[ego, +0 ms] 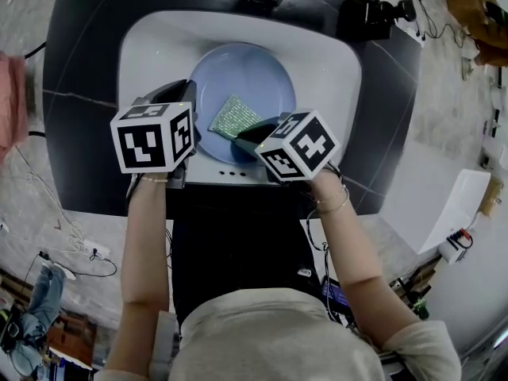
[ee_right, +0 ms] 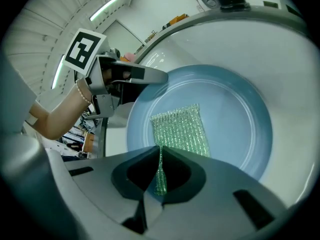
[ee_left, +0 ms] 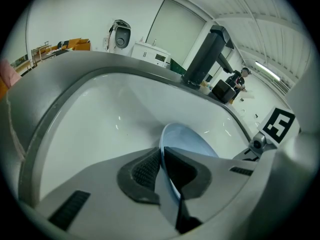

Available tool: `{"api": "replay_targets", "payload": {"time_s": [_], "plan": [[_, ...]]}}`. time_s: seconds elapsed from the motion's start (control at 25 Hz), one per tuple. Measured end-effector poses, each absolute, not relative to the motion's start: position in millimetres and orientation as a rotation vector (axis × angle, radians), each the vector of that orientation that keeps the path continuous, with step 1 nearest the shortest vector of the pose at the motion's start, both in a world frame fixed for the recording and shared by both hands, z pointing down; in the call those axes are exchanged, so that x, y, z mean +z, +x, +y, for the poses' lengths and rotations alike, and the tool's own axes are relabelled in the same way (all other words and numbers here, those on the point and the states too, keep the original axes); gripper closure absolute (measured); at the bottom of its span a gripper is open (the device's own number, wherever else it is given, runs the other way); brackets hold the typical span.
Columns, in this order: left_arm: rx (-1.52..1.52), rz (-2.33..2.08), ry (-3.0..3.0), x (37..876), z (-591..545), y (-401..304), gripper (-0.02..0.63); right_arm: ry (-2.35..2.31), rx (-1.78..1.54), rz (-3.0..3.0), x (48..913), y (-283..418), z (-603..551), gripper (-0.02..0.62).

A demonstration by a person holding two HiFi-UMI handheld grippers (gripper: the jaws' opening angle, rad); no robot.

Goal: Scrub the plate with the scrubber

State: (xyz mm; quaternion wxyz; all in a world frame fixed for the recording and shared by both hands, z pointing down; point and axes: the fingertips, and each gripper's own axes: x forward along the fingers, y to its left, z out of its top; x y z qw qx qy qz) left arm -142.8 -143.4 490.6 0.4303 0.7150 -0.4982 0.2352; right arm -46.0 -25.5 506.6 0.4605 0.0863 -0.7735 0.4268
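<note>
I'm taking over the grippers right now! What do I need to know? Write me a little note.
Left gripper: shut on the rim of the blue plate, holding it.
Right gripper: shut on one edge of the green scrubber; the rest of it lies on the plate.
The plate is in the white sink.
Done: both grips made.
Left: rub the scrubber over the plate. How much is already scrubbed can't be told.
</note>
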Motion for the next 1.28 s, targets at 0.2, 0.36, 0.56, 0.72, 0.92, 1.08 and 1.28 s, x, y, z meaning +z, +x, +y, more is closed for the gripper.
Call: {"api": "replay_targets", "payload": {"time_s": [0.2,0.36,0.56,0.72,0.92,1.08,1.28], "plan": [[0.592,-1.237,1.786,490.7,-143.0,-142.6,0.566,0.153,1.030,-1.932,503.0,-65.7,-16.4,0.565],[0.606,-1.250,1.779,492.9,-143.7,-145.2,0.566,0.135,1.024,-1.957,505.8,-78.0,-21.3,0.565],[0.609,-1.246,1.779,492.9,-143.3,-145.2,0.566,0.145,1.086,-1.999,505.5,-89.6,-33.8,0.565],[0.615,-1.248,1.787,491.0,-143.0,-144.7,0.566,0.195,1.069,-2.038,504.7,-95.8,-48.4,0.565],[0.620,-1.247,1.795,489.7,-143.3,-144.5,0.566,0.296,1.041,-2.068,506.9,-99.9,-70.6,0.565],[0.626,-1.247,1.795,490.4,-142.8,-144.2,0.566,0.358,1.002,-2.083,510.7,-99.2,-85.2,0.565],[0.621,-1.236,1.796,489.8,-143.3,-143.8,0.566,0.429,1.013,-2.085,516.4,-90.4,-102.6,0.565]]}}
